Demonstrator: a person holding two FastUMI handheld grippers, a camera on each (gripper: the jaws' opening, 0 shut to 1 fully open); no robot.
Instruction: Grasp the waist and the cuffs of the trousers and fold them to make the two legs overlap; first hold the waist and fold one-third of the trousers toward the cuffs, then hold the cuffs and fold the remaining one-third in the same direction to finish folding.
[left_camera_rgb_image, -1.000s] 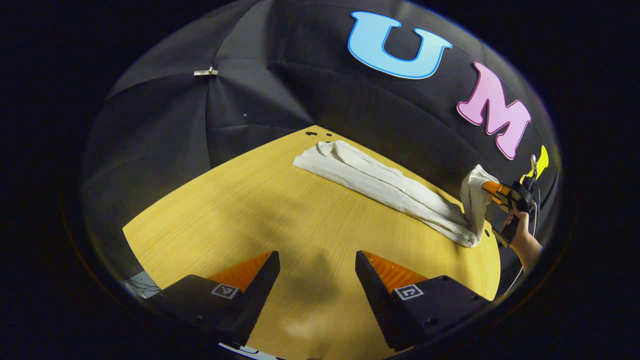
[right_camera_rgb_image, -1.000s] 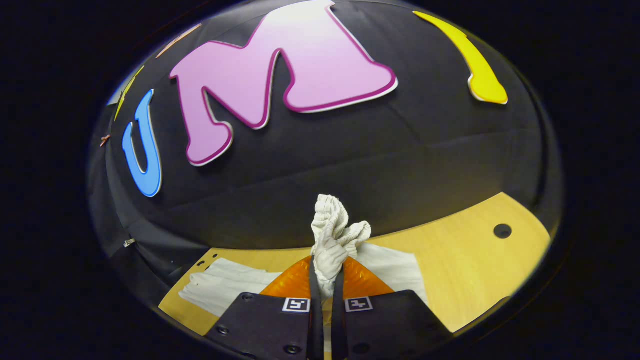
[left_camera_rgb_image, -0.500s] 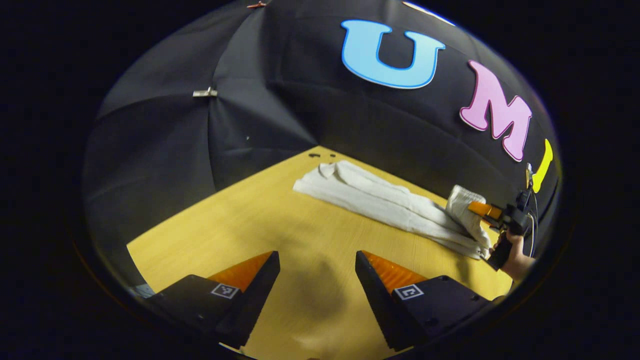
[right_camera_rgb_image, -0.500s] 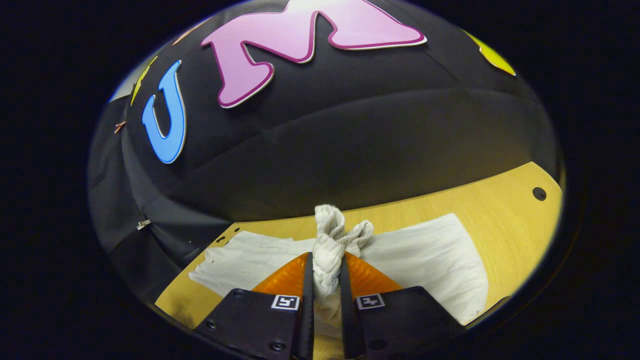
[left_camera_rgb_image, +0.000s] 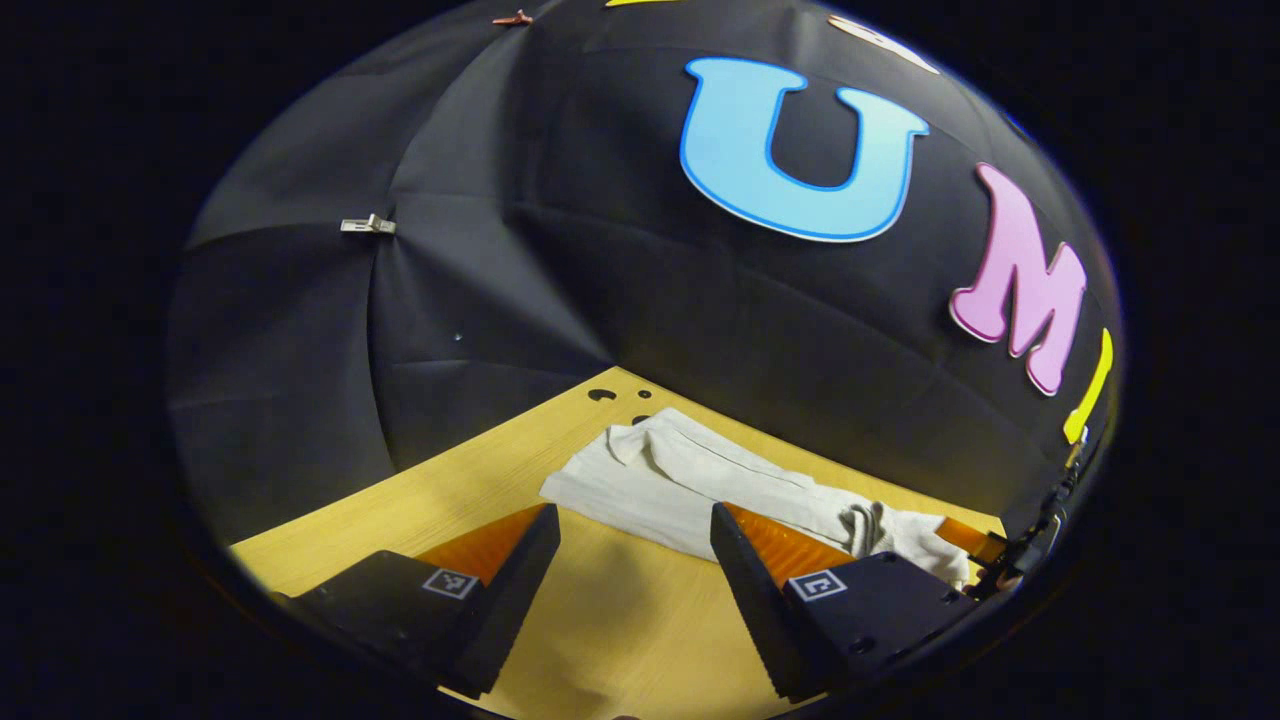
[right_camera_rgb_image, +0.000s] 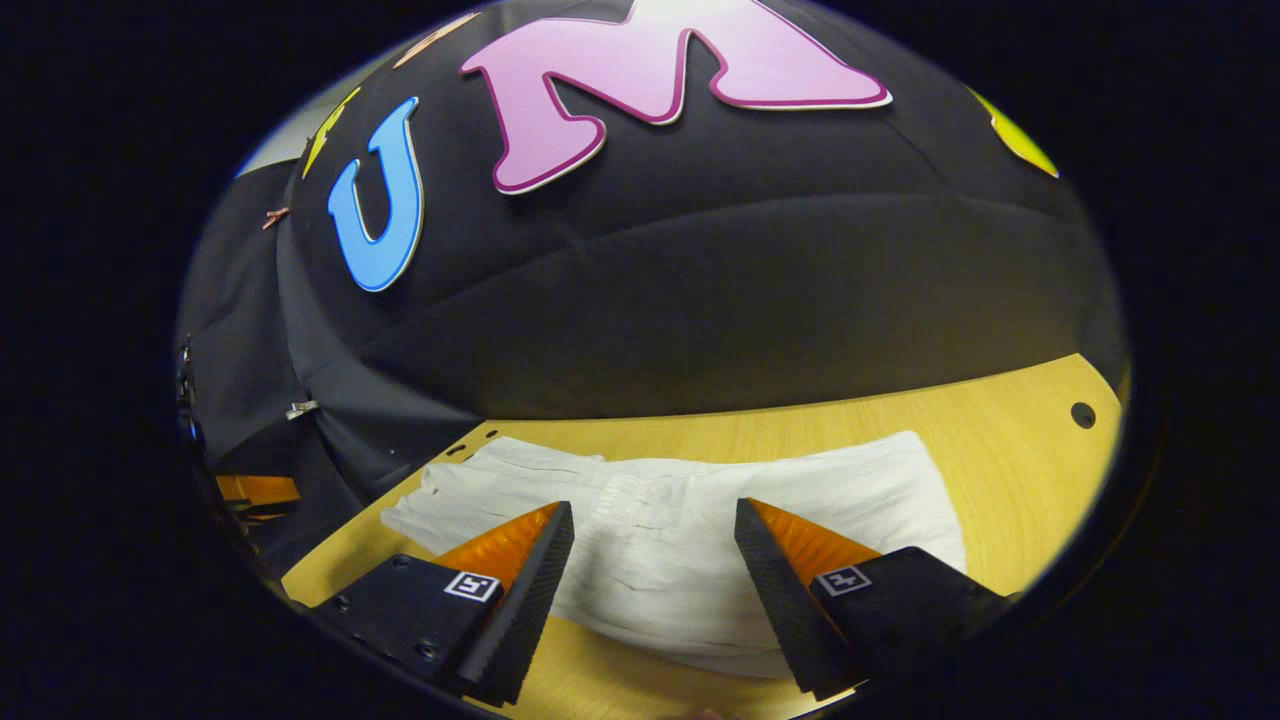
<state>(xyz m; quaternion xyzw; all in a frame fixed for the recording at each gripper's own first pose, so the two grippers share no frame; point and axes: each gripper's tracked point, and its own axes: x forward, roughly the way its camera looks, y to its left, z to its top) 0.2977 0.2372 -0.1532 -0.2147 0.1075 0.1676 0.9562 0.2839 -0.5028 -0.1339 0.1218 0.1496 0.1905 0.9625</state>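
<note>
I'm working in a recording booth, not a home — black cloth wall (left_camera_rgb_image: 520, 300) hangs all around me, pinned with a small metal clip (left_camera_rgb_image: 367, 225), and a plain wooden table (right_camera_rgb_image: 1010, 470) with drilled holes (right_camera_rgb_image: 1083, 413) stands right against it.

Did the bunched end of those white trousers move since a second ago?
Yes. The trousers' bunched end dropped from the right tongs, now open, and lies flat on the wooden table.
</note>
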